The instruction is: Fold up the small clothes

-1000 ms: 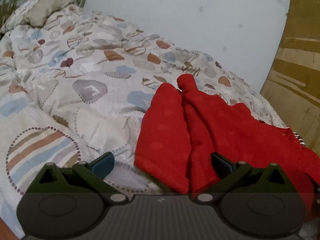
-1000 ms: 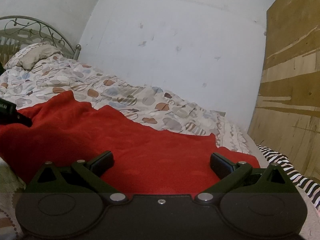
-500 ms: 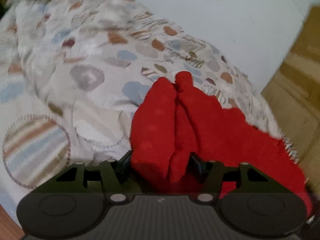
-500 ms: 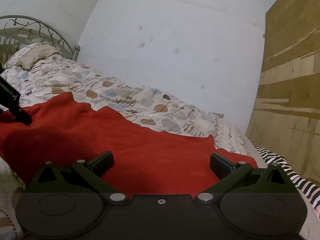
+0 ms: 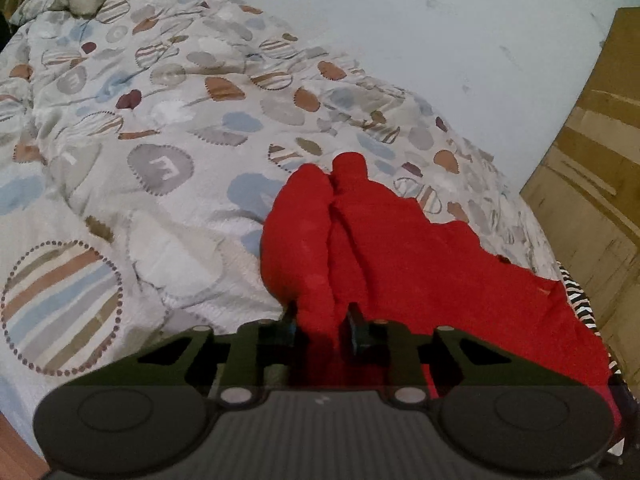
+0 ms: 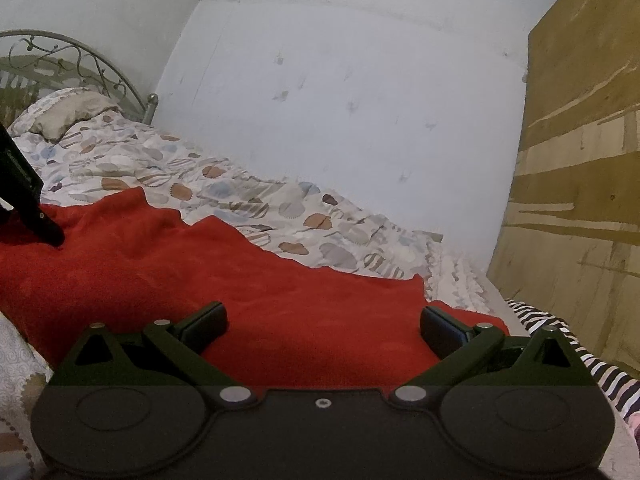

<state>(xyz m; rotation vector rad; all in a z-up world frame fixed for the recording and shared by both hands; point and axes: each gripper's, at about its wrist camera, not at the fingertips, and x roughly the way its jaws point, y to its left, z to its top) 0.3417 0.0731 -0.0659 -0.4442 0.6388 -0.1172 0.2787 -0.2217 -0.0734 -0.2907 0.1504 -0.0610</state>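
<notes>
Bedding fills both views: a patterned quilt [image 5: 168, 152] printed with striped circles and rounded blotches covers the bed, with a pillow [image 6: 68, 114] at the far end against a curled metal headboard [image 6: 80, 64]. A pale wall [image 6: 340, 120] runs along the far side of the bed, and a wooden panel [image 6: 580, 180] stands at the right. A zebra-striped cloth [image 6: 560, 340] lies at the bed's right edge, just beside the red garment [image 5: 400, 248]. The garment is spread across the quilt, its two narrow parts lying side by side and pointing toward the wall. Nothing lies on top of it. The left gripper [image 5: 322, 326] is closing, with a bunched fold of the garment's near edge pinched between its fingers. The right gripper [image 6: 322, 326] hovers low over the garment's near edge, fingers spread wide with nothing clamped between them.
</notes>
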